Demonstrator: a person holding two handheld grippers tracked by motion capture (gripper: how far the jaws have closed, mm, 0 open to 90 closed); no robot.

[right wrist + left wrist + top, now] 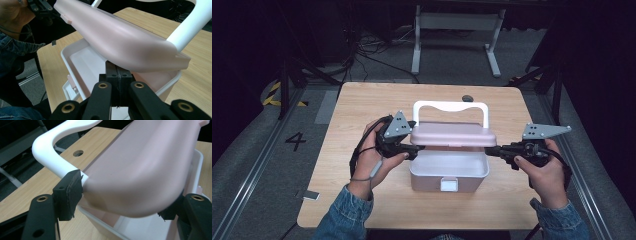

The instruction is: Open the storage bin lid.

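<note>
A pale pink storage box [449, 172] stands open in the middle of the table, its white inside showing [82, 60]. Its pink lid [452, 134] is raised and tilted over the box, with a white handle [451, 106] standing up behind it. My left gripper [414, 149] is shut on the lid's left end [140, 167], one pad [72, 192] pressed beside the handle's root [50, 152]. My right gripper [488, 150] is at the lid's right end. Its jaws are shut together, tips [118, 67] just under the lid's edge [120, 42], holding nothing.
The wooden table [362, 115] has a small round hole [467, 98] behind the box. A white latch [449, 185] sits on the box's front wall. A small grey tag [311, 195] lies at the table's front left edge. A white frame [457, 30] stands beyond on the floor.
</note>
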